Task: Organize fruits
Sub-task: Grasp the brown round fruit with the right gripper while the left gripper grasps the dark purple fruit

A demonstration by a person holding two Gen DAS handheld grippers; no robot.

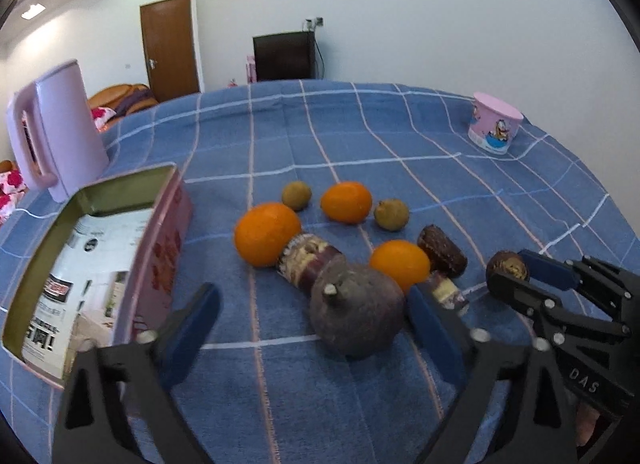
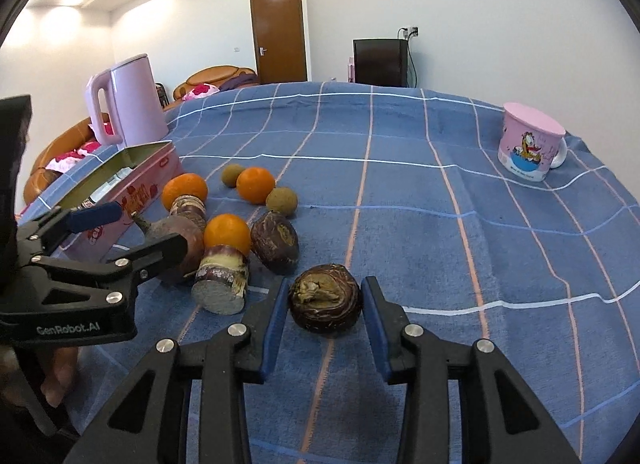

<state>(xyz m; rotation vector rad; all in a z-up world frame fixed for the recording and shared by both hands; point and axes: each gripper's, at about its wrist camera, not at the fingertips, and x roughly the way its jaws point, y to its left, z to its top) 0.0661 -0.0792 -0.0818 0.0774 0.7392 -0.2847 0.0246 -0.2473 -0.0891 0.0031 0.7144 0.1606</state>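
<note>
Three oranges (image 1: 267,233) (image 1: 346,201) (image 1: 399,264), two small brown-green fruits (image 1: 296,195) (image 1: 391,215), purple sugarcane pieces (image 1: 306,264) and dark water chestnuts (image 1: 441,251) lie on the blue checked cloth. My left gripper (image 1: 312,328) is open, its blue pads on either side of a large dark purple round fruit (image 1: 356,310). My right gripper (image 2: 325,306) is open around a dark water chestnut (image 2: 325,302), the pads close to its sides without clear contact. The right gripper also shows in the left wrist view (image 1: 520,276), the left one in the right wrist view (image 2: 132,232).
An open pink tin box (image 1: 152,248) with printed paper inside stands at the left. A pink kettle (image 1: 56,135) stands behind it. A pink cartoon mug (image 2: 530,141) sits upside down at the far right. The table's far edge faces a door and a sofa.
</note>
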